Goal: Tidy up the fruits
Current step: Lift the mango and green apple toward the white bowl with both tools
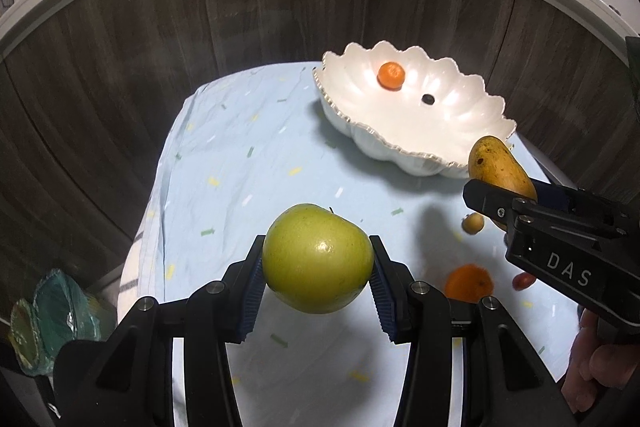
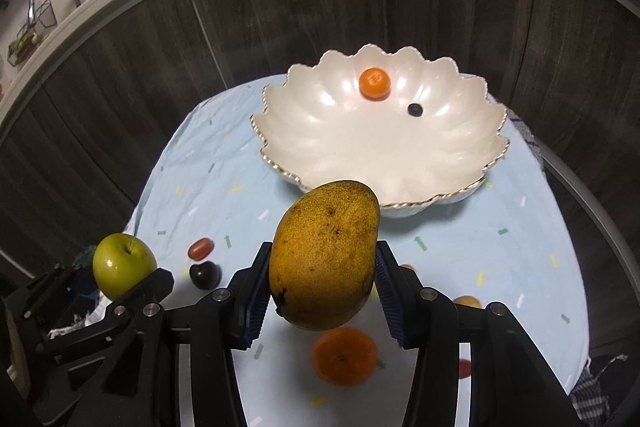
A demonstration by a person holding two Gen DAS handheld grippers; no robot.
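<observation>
Left wrist view, nearest first: my left gripper [image 1: 318, 263] has its jaws closed onto a green apple [image 1: 318, 259], blue pads pressed on both sides, held up off the light blue cloth [image 1: 248, 163] on the tabletop. To the right, my right gripper [image 2: 322, 279] has its jaws clamped on a yellow-brown mango [image 2: 324, 255], also lifted, w/ its tip near the bowl's front rim. Under the mango, on the cloth, lies a big orange [image 2: 344, 355], blurred; left of it a dark plum [image 2: 205, 275] and a reddish grape tomato [image 2: 201, 249], just beside each other. A small yellowish fruit [image 1: 473, 223] sits on the cloth btwn the two grippers. Farther back, the white scalloped bowl [image 2: 320, 131] w/ gold edge holds a small mandarin [image 2: 374, 83] and a blueberry [image 2: 415, 109], apart from each other. Behind: dark wood panels [image 2: 280, 7].
</observation>
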